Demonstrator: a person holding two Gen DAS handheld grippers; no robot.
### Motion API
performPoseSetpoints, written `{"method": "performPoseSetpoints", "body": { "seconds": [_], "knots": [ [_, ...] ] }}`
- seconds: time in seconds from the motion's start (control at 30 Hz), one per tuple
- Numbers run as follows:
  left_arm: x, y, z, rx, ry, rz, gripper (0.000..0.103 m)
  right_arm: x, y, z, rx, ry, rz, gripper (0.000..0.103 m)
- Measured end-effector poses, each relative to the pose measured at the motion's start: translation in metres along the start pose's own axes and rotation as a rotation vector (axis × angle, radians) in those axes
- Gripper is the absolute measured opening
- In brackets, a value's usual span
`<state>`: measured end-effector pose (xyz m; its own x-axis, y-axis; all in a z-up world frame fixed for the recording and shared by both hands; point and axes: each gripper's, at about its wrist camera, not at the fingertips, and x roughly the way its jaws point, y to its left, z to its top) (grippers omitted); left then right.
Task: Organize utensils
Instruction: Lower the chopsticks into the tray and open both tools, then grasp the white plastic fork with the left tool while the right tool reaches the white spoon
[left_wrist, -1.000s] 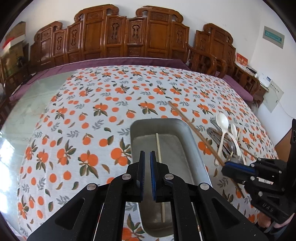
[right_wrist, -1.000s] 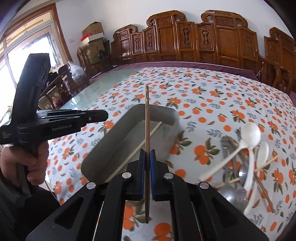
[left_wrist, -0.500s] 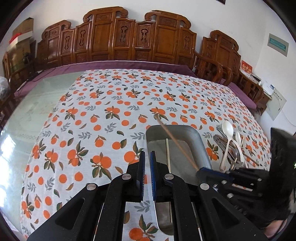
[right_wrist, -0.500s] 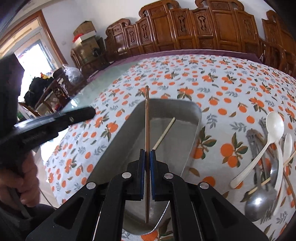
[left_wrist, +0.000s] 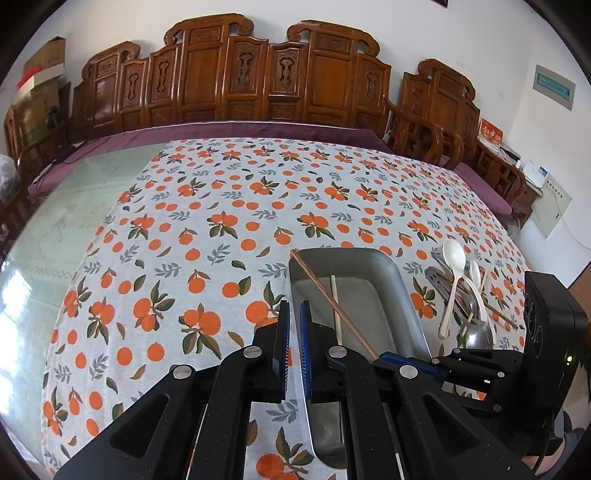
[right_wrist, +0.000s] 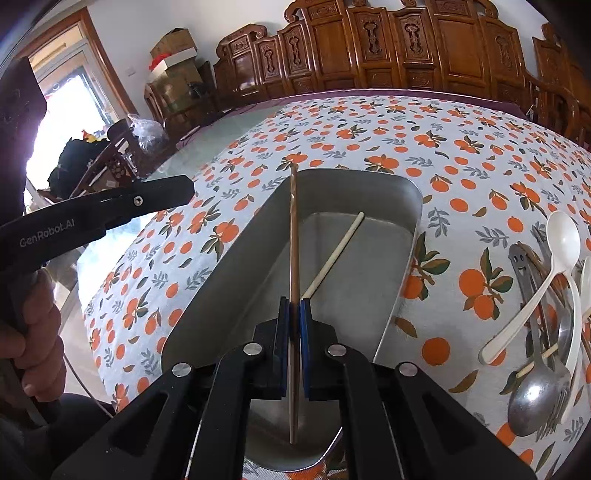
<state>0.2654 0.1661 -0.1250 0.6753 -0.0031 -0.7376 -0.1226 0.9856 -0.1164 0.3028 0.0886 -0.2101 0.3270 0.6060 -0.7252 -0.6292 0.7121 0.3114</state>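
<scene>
My right gripper (right_wrist: 294, 306) is shut on a brown chopstick (right_wrist: 293, 236), held lengthwise over the grey metal tray (right_wrist: 406, 236). A pale chopstick (right_wrist: 334, 254) lies on the tray floor. In the left wrist view the same brown chopstick (left_wrist: 332, 302) slants across the tray (left_wrist: 402, 291) from the right gripper (left_wrist: 388, 357), and the pale chopstick (left_wrist: 335, 306) lies beneath it. My left gripper (left_wrist: 291, 314) is shut on nothing, hovering just left of the tray's near left rim. The left gripper (right_wrist: 186, 190) shows at the left of the right wrist view, held by a hand (right_wrist: 33, 332).
To the right of the tray lies a pile of utensils: white plastic spoons (right_wrist: 554, 254), a metal spoon (right_wrist: 532, 398), a fork and thin chopsticks. The orange-print tablecloth (left_wrist: 221, 229) covers the table. Carved wooden chairs (left_wrist: 258, 85) line the far edge.
The right gripper has carried the brown chopstick left and down from beside the utensil pile to over the tray. The left gripper has shifted slightly left of the tray.
</scene>
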Motion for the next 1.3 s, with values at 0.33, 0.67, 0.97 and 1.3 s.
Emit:
{"method": "performPoseSetpoints", "body": {
  "seconds": [0.33, 0.67, 0.97, 1.3],
  "knots": [
    [0.002, -0.010, 0.001, 0.005, -0.003, -0.015, 0.004, -0.037, -0.010, 0.002, -0.007, -0.077, 0.009, 0.010],
    [0.007, -0.053, 0.003, 0.053, -0.015, -0.089, 0.011, -0.125, -0.076, 0.004, -0.026, -0.190, -0.155, 0.010],
    [0.018, -0.092, -0.002, 0.105, -0.008, -0.139, 0.037, -0.140, -0.138, -0.025, 0.035, -0.191, -0.283, 0.018],
    [0.029, -0.130, -0.012, 0.160, 0.004, -0.172, 0.038, -0.117, -0.176, -0.040, 0.073, -0.127, -0.328, 0.018]
  ]
}}
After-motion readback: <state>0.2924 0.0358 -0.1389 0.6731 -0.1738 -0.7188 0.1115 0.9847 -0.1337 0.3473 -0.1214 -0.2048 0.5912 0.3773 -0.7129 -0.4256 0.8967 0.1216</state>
